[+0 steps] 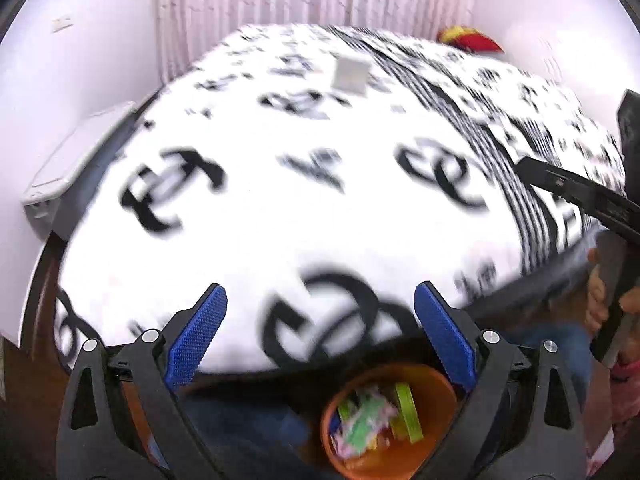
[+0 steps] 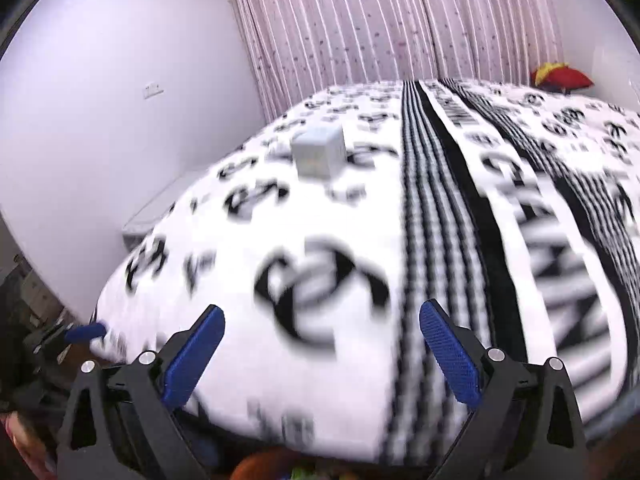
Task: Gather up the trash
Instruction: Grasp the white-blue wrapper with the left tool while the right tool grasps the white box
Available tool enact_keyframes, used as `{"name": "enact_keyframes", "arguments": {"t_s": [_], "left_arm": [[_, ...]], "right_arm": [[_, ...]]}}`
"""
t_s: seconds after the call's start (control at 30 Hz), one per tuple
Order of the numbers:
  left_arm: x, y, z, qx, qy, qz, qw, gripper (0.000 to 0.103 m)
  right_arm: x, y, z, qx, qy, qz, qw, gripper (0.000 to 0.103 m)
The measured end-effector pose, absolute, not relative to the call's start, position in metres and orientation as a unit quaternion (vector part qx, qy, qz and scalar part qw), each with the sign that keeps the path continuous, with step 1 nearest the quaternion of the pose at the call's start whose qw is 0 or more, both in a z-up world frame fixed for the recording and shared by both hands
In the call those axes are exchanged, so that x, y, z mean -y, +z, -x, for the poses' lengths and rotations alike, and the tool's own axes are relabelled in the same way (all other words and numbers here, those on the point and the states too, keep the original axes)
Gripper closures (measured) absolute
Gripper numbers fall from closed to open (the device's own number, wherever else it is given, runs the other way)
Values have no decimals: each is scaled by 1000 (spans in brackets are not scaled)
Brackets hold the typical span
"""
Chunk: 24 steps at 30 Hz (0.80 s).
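A small pale grey box [image 1: 351, 75] lies far back on the bed's black-and-white blanket [image 1: 280, 208]; it also shows in the right wrist view [image 2: 319, 151]. An orange bin [image 1: 390, 420] with green and pink scraps stands on the floor below the bed's near edge; its rim shows in the right wrist view [image 2: 260, 468]. My left gripper [image 1: 320, 320] is open and empty above the bin. My right gripper [image 2: 322, 344] is open and empty over the blanket's [image 2: 360, 240] near edge. Both views are blurred.
A red and yellow cushion [image 1: 470, 40] lies at the bed's far right corner, also in the right wrist view [image 2: 560, 76]. A white nightstand [image 1: 76, 156] stands left of the bed. Curtains [image 2: 400, 20] hang behind. The other gripper [image 1: 580, 196] shows at right.
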<state>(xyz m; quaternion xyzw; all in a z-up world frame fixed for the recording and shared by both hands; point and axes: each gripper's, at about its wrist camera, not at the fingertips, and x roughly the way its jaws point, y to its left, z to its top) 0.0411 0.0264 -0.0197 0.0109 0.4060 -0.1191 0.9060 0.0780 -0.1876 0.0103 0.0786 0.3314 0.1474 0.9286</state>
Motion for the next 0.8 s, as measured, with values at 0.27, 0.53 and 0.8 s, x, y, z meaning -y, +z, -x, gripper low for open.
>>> {"name": "enact_keyframes", "arguments": {"t_s": [0.27, 0.53, 0.8], "left_arm": [[-60, 0, -96, -392, -69, 16, 917, 11], [-91, -2, -137, -393, -37, 39, 918, 11], [-91, 6, -207, -370, -68, 55, 925, 11]], "right_arm": [[117, 34, -227, -330, 83, -72, 937, 5], [83, 7, -335, -365, -38, -56, 929, 5], [107, -3, -342, -378, -10, -85, 922, 41]]}}
